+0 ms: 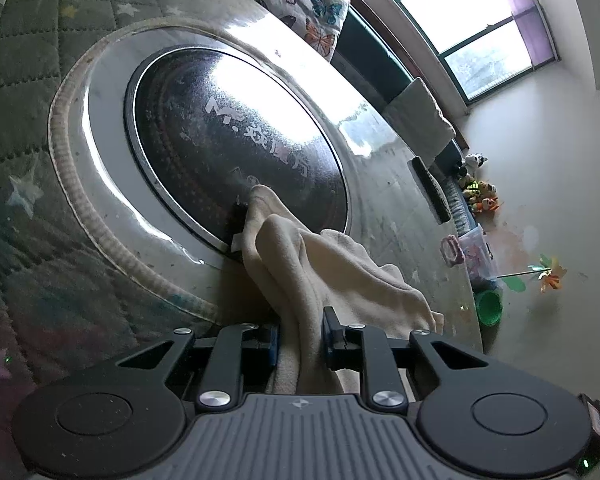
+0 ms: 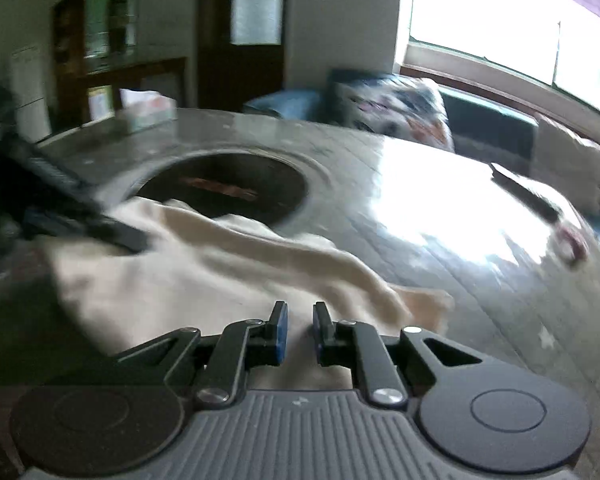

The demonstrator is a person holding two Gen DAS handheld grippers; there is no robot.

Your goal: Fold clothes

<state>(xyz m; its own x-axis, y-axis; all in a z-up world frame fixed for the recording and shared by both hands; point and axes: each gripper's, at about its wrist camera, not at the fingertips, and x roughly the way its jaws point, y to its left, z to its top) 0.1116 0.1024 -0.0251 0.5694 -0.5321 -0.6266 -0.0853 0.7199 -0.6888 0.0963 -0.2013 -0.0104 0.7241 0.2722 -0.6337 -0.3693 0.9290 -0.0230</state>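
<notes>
A cream cloth garment point(image 1: 320, 264) lies bunched on a round grey table point(image 1: 400, 208), partly over its dark round centre plate point(image 1: 236, 140). My left gripper point(image 1: 300, 340) is shut on a fold of the garment, which runs up between its blue pads. In the blurred right wrist view the garment point(image 2: 204, 264) spreads across the table's near side. My right gripper point(image 2: 300, 332) has its jaws a small gap apart with the cloth's edge between and under them; whether it grips is unclear. The left gripper point(image 2: 100, 228) shows at the left on the cloth.
A black remote-like bar point(image 1: 430, 188) and a pink item point(image 1: 452, 250) lie near the table's far edge. A butterfly-print pillow point(image 1: 304, 4) sits on a bench under the window. Toys and a green cup point(image 1: 490, 306) lie on the floor. A quilted star rug point(image 1: 20, 160) is at left.
</notes>
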